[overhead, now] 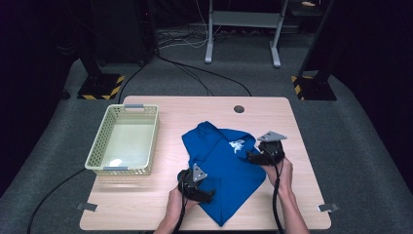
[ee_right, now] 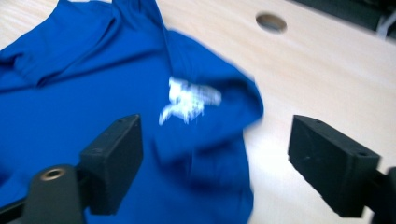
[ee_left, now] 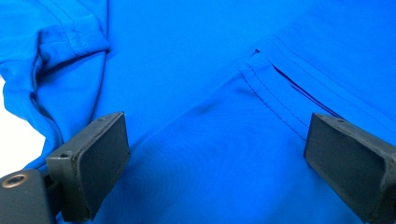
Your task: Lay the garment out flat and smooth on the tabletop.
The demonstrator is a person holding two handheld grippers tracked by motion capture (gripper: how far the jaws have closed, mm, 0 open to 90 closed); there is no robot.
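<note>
Blue shirt (ee_right: 116, 112): white chest print (ee_right: 189, 100) motion-blurred, illegible; hem and sleeve cut off by frame edges in the left gripper view.

High view: wooden table (overhead: 160, 204) evenly lit from above, room around it dark, near black at corners. Soft short shadow beside cream basket (overhead: 123, 139). Picture slightly soft, low detail. Left gripper view: sharp, blue shirt (ee_left: 196, 70) bright and saturated, white overexposed patch at left edge. Right gripper view: motion blur, white print (ee_right: 189, 101) smeared, tabletop pale with glare.
</note>
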